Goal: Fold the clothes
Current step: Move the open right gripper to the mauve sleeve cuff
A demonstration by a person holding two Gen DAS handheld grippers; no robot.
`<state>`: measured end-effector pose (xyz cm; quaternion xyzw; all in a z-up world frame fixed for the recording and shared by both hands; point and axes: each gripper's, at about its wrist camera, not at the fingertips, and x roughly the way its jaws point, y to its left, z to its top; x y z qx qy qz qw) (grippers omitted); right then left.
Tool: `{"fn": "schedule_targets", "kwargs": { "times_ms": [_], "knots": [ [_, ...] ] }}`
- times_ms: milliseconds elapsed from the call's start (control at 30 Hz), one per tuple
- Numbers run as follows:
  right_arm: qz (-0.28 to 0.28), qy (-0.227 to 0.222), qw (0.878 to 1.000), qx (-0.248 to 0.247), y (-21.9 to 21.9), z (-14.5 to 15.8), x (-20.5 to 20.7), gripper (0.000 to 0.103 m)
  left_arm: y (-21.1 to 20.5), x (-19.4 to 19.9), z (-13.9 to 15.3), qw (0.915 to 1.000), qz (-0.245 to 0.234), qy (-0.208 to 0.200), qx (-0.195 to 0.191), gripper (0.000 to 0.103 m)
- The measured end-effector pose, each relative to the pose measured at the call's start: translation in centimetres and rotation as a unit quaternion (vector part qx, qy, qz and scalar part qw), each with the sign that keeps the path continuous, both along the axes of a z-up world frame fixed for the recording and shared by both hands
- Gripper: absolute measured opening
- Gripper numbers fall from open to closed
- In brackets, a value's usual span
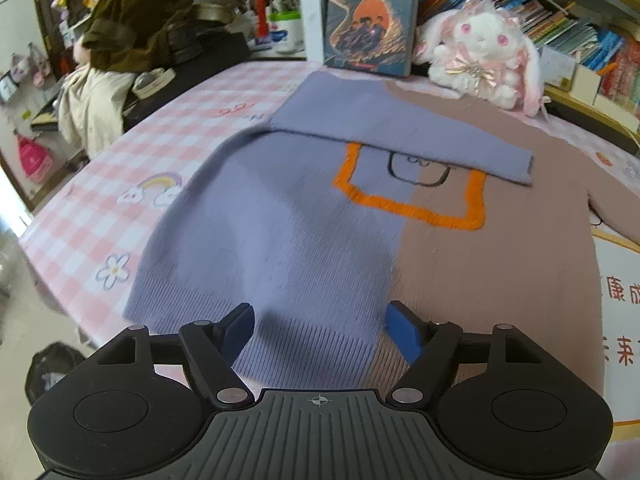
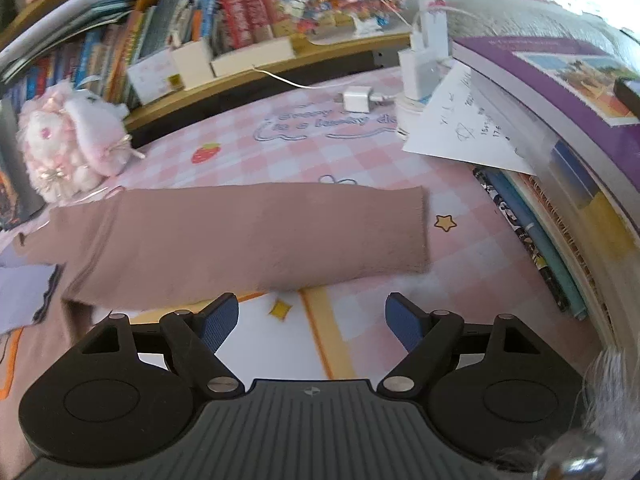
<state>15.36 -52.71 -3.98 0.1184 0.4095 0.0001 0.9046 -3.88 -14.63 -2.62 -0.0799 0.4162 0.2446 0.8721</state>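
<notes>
**Both grippers hang open over a half-folded sweater**

Left wrist view: the left gripper (image 1: 320,330) is tilted steeply down over the hem of a two-tone sweater (image 1: 288,232), lilac on one half and dusty pink-brown on the other, with an orange outline (image 1: 404,208) knitted across the chest. Its blue-padded fingers (image 1: 404,332) stand wide apart with nothing between them; the ribbed hem lies below them, and whether the pads touch the knit cannot be told. The sweater lies flat on a table (image 1: 100,208) covered in a pink-and-white checked cloth. The lilac sleeve (image 1: 400,136) is folded across the sweater's chest, its cuff ending over the pink-brown half. Beyond the sweater's collar stands an upright book (image 1: 370,16), and beside the book sits a white-and-pink plush rabbit (image 1: 484,52). Past the sweater's lilac side, a heap of dark and cream clothing (image 1: 132,32) is piled at the table's far edge.

Right wrist view: the right gripper (image 2: 312,324) also points downward, its fingers (image 2: 218,322) spread wide and empty, hovering just short of the sweater's pink-brown sleeve (image 2: 248,236). That sleeve lies stretched straight out from the sweater's body across the checked cloth, unfolded. Beyond the sleeve's shoulder end sits the plush rabbit; beyond its cuff lie a white charger (image 2: 356,100), a loose sheet of paper (image 2: 468,128) and a stack of books (image 2: 560,92).
</notes>
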Motion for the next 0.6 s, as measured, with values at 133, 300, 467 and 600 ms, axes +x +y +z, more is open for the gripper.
{"fn": "schedule_targets", "kwargs": {
  "times_ms": [133, 300, 467, 600],
  "knots": [
    [0.002, -0.004, 1.000, 0.003, -0.3, -0.2, 1.1, 0.081, -0.3, -0.8, 0.4, 0.9998, 0.017, 0.002, 0.011, 0.075],
    [-0.003, -0.009, 1.000, 0.010, -0.7, -0.3, 3.0, 0.081, 0.1, -2.3, 1.5, 0.9966, 0.068, -0.008, 0.045, 0.075],
    [0.002, -0.015, 1.000, 0.016, 0.0, -0.5, 4.4, 0.081, 1.8, -4.4, 2.4, 0.9873, 0.146, -0.016, 0.060, 0.075],
    [0.017, -0.020, 0.999, 0.035, 1.3, -0.7, 4.7, 0.080, 2.6, -5.2, 2.4, 0.9838, 0.172, -0.013, 0.050, 0.075]
  ]
}}
